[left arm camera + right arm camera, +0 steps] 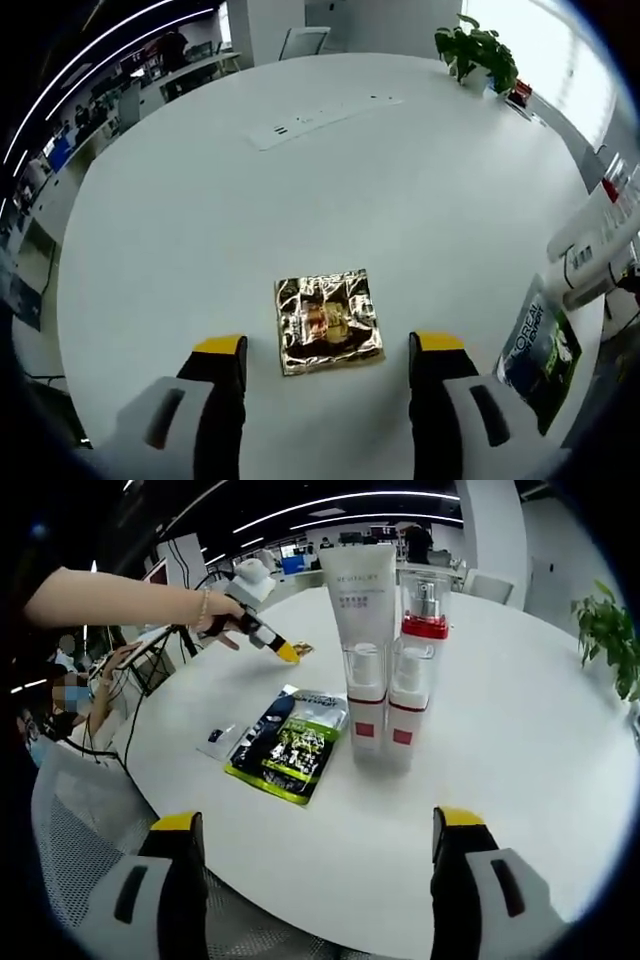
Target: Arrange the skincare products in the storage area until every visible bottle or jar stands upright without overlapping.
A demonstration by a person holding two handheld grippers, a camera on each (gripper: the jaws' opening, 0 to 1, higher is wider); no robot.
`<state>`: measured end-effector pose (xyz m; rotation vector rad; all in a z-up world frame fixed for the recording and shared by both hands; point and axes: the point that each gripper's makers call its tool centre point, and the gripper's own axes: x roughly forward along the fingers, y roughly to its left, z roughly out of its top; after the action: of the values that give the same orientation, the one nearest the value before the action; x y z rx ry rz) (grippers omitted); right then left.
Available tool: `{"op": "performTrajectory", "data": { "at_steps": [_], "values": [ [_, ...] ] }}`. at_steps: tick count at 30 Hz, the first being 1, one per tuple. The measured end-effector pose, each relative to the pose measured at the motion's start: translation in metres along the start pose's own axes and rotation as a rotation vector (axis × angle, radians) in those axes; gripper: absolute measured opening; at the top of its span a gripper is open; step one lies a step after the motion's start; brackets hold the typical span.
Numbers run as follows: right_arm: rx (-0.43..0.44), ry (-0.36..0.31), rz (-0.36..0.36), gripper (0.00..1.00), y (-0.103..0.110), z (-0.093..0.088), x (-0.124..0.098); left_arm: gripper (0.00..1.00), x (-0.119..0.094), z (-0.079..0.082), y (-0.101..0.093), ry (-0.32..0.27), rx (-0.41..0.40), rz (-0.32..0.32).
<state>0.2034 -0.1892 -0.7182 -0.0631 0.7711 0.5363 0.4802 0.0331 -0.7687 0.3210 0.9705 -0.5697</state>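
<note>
Left gripper (328, 345) hovering with jaws spread around gold foil sachet (328, 322) lying at 12 o'clock on white desk (300, 200), right gripper (316, 830) hovering with jaws spread, white tube (362, 630) and pump bottle (417, 660) standing upright, touching, at 12 o'clock, dark sachet (290, 745) lying flat at 11 o'clock.

Sachet (288, 742) flat on table (520, 740), just left of tube (364, 630) & pump bottle (415, 670).

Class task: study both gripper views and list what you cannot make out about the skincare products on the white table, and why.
- Gold foil packet, left gripper view: label too small and glary to read.
- Dark sachet, left gripper view: cut off by the picture edge.
- White tube and pump bottle, right gripper view: small print unreadable, backs hidden.
</note>
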Motion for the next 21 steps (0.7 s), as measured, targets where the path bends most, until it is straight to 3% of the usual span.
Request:
{"op": "performTrajectory", "data": {
  "at_steps": [8,14,17,21],
  "values": [
    [0.005,0.003,-0.001,0.93,-0.0009,0.0001,-0.0003,0.61,0.0031,0.0036,0.0077,-0.008,0.024,0.004],
    [0.002,0.008,0.001,0.93,-0.0003,-0.0004,-0.0003,0.50,0.0042,0.0063,0.0054,-0.015,0.055,-0.013],
    [0.001,0.009,0.000,0.92,-0.0007,-0.0013,0.0001,0.39,0.0042,0.0069,0.0046,-0.021,0.057,-0.020],
    [0.000,0.009,-0.002,0.92,-0.0008,-0.0014,0.0002,0.38,0.0032,0.0071,0.0016,-0.028,0.066,-0.023]
  ]
}}
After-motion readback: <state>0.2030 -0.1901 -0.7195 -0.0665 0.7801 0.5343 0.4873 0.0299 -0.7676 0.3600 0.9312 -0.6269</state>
